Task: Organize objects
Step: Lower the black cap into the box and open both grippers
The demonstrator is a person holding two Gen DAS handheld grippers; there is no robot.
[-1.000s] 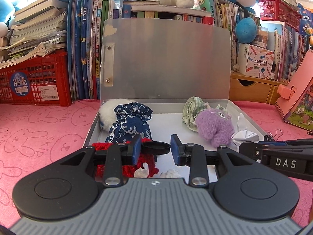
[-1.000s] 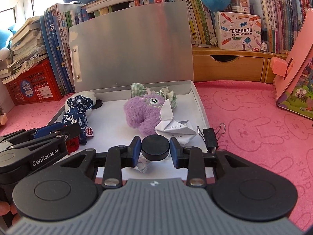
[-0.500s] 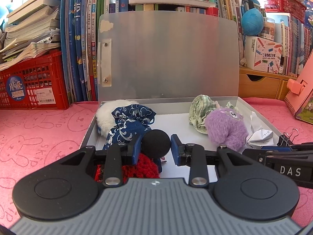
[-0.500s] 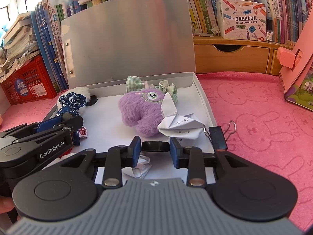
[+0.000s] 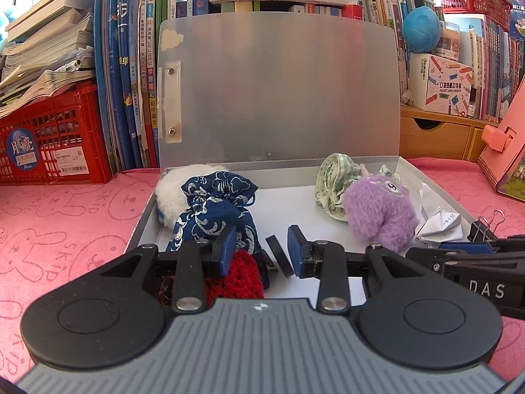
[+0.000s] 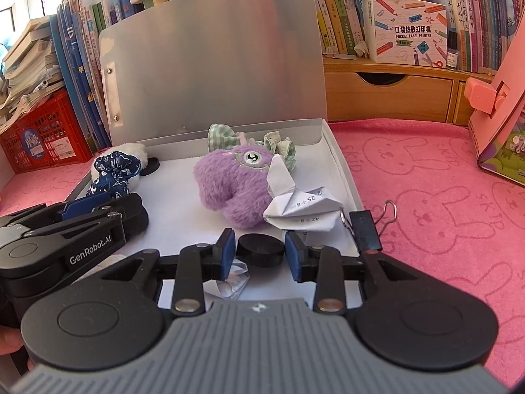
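Two black discs (image 6: 260,250), one between each opening tool's jaws.

"POCKET LABEL PRINTER" on white box (image 6: 407,37); "GenRobot.AI" on left gripper (image 6: 98,208); "SKIP" on pink mat (image 6: 426,177).

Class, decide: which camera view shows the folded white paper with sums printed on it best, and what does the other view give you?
The right wrist view: the folded paper lies near the middle, leaning against the purple plush toy, its printed sums legible. The left wrist view shows it small, off to the right, with the writing too small to read.
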